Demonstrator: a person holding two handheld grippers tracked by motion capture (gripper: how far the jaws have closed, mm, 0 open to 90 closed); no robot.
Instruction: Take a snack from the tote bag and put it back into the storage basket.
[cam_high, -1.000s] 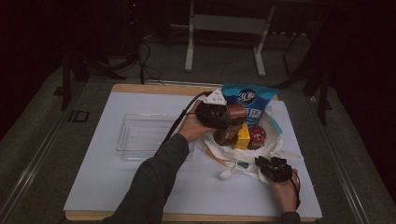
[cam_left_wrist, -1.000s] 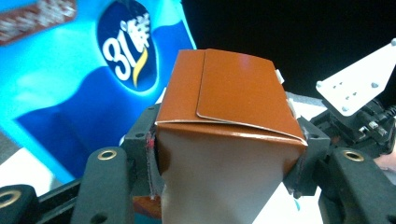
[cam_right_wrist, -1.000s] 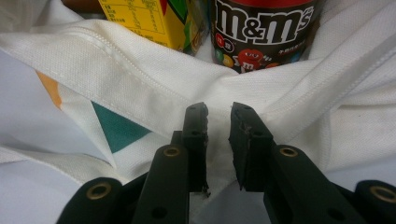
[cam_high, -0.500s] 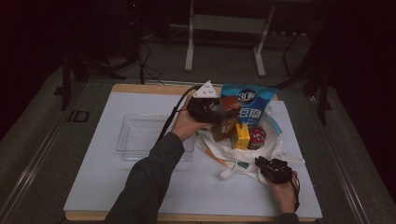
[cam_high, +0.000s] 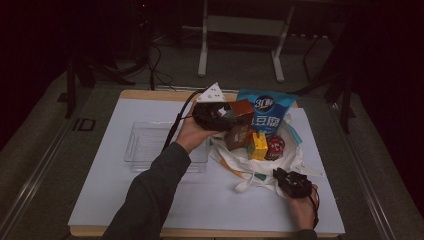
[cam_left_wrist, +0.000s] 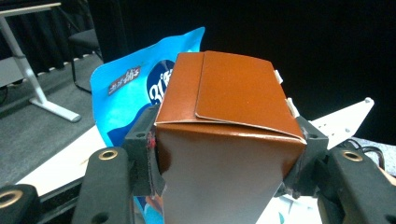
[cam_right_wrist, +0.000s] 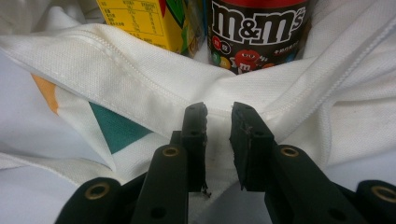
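A dark room with grey carpet and the white legs of a desk (cam_high: 240, 45) fills the top of the high view. Below it, mid-frame, a wooden table (cam_high: 150, 95) carries a large white sheet (cam_high: 115, 200). A clear plastic tray (cam_high: 145, 145) lies on the sheet left of centre.

Right of centre lies a white cloth tote bag (cam_high: 260, 172) with teal and orange patches. A blue snack pouch (cam_high: 267, 112) with white characters and a round "3" logo stands at its upper edge. A brown cardboard carton (cam_left_wrist: 229, 140), plain on the faces shown, sits centre-frame in the left gripper view. The left gripper (cam_high: 222, 116) clamps it by both side walls, lifted above the bag just left of the pouch.

In the bag's mouth stand a small yellow juice box (cam_right_wrist: 140, 21) with a printed table in small text, and a dark round tub (cam_right_wrist: 257, 32) labelled "m&m's", touching side by side.

The right gripper (cam_right_wrist: 218, 119), low in its own view, has its jaws nearly together at the bag's white hem, a narrow gap between them; whether they pinch cloth I cannot tell.
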